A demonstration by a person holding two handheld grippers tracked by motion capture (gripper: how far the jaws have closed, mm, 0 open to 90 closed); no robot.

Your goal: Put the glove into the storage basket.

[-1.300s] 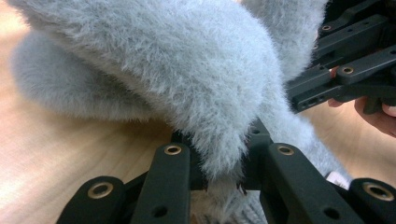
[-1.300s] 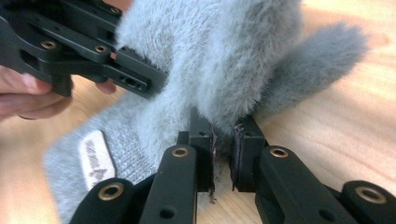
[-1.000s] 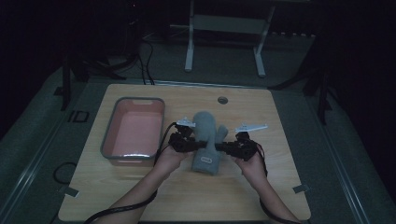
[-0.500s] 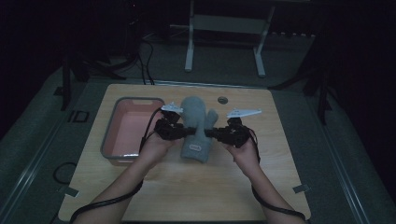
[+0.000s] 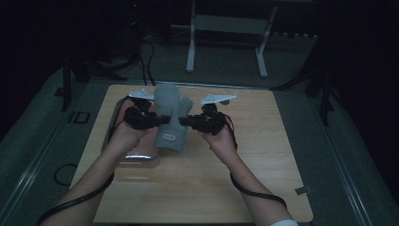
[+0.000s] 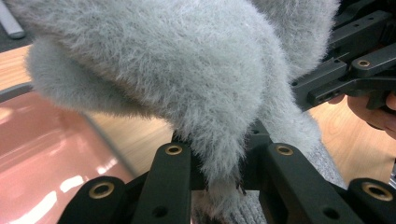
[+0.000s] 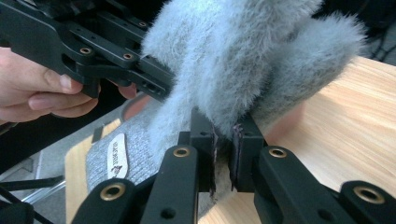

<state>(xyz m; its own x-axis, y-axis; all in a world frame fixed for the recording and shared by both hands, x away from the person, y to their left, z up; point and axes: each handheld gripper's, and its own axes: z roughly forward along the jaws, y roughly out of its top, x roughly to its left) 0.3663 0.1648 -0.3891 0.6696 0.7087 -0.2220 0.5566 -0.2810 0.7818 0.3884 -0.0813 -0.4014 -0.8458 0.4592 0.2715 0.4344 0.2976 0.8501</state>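
Since the earlier frames, both hands have carried the grey fluffy mitten (image 5: 170,120) up off the wood and toward twelve o'clock and nine o'clock, so that it now hangs over the near-right corner of the pink tray (image 5: 141,156) instead of lying at the middle of the table (image 5: 263,155).

In the high view the left tool (image 5: 160,120) grips the mitten from its nine o'clock side and the right tool (image 5: 184,122) from its three o'clock side, the two facing each other across it. The mitten hangs upright between them, its fluffy part toward twelve o'clock and the ribbed cuff with a small light label at six o'clock, clear of the table.

In the left tool view the jaws are pinched tight on a fold of fuzzy grey fabric, with the pink tray below at eight o'clock and the other tool at two o'clock. In the right tool view the jaws are likewise clamped on a narrow bunch of the fur, with barely a gap between the pads; the label (image 7: 116,156) shows at eight o'clock on the knit cuff, and the person's other hand (image 7: 39,93) holds its tool at ten o'clock.

The tray sits at the table's nine o'clock side, partly hidden by the left forearm.
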